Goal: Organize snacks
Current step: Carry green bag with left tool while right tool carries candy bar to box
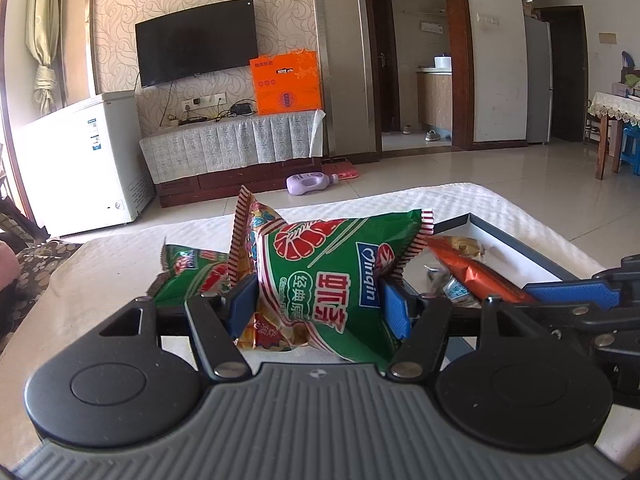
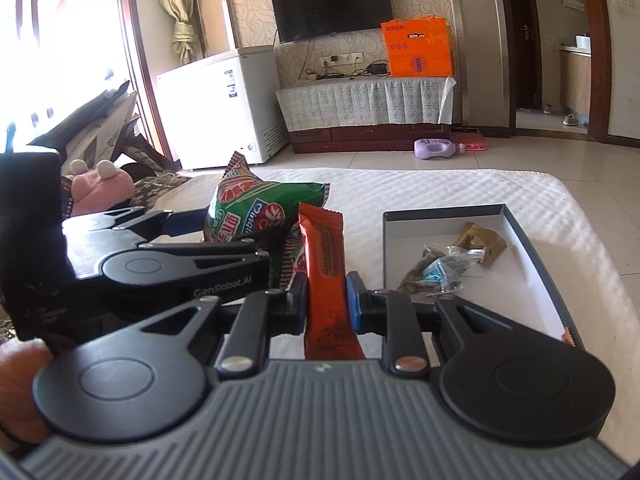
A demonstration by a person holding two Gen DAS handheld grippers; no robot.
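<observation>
My left gripper (image 1: 320, 304) is shut on a puffy green shrimp-chip bag (image 1: 332, 264), its blue pads pressing the bag's sides above the white table cover (image 1: 460, 200). A second green bag (image 1: 188, 272) lies on the cover just left of it. My right gripper (image 2: 326, 304) is shut on an orange-red snack bar (image 2: 324, 256) that stands upright between its pads. To its right sits a shallow dark-rimmed white box (image 2: 532, 240) holding a brown wrapped sweet (image 2: 480, 244) and some clear-wrapped pieces (image 2: 436, 272). The two grippers are side by side, left of the box.
A pink plush toy (image 2: 100, 188) lies off the table's left end. A hand (image 2: 20, 392) shows at the lower left of the right wrist view. Beyond the table are tiled floor with a purple bottle (image 1: 312, 182), a white chest freezer (image 1: 84, 160) and a TV stand.
</observation>
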